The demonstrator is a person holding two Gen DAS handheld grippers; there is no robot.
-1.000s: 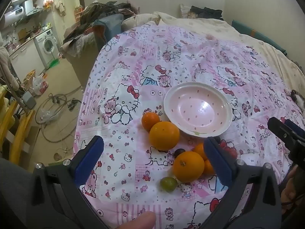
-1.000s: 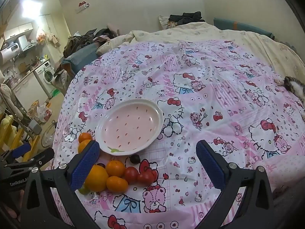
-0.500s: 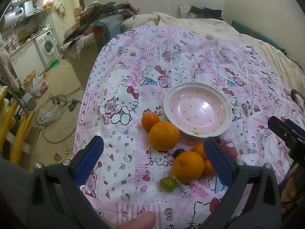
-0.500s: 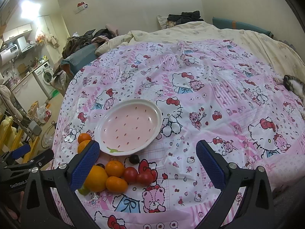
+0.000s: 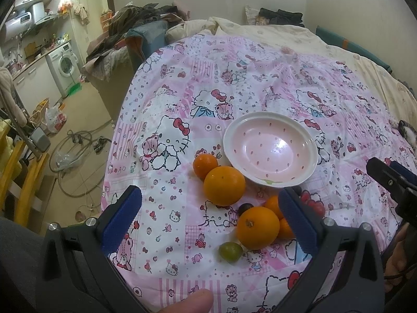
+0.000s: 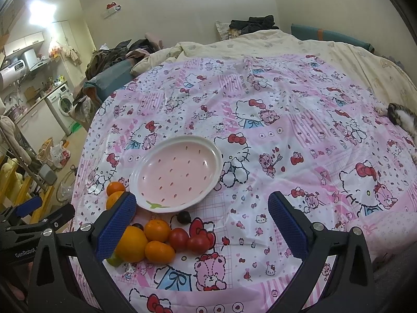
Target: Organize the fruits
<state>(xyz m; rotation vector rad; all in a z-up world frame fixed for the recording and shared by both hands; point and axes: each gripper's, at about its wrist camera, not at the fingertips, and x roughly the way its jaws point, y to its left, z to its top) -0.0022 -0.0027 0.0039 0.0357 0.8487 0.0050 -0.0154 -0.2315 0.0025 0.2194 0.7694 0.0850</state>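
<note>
A bed covered with a pink cartoon-print sheet point(image 6: 260, 135) fills both wrist views. Near its front edge sits an empty pink plate point(image 6: 176, 173) with a white rim. Loose fruit lies on the sheet just beside the plate, none of it on the plate yet.

In the left wrist view, a small orange point(image 5: 205, 166) and a large orange point(image 5: 224, 189) touch each other by the plate's near-left rim. Closer in lie another large orange point(image 5: 258, 228), a green grape point(image 5: 230, 252) and a dark grape point(image 5: 245, 208).

In the right wrist view, two red tomatoes point(image 6: 189, 240) sit beside the oranges, and one dark fruit point(image 6: 184, 217) lies just below the plate's rim.

The left gripper point(image 5: 208, 216) hovers above the fruit, jaws spread wide and empty. The right gripper point(image 6: 202, 221) hovers likewise, wide and empty. A cat point(image 6: 402, 116) lies at the far right edge of the bed.

The task appears to be at its start: no fruit is picked. The next move likely calls for lowering one gripper over a fruit, closing gently on it, and carrying it to the plate.
</note>
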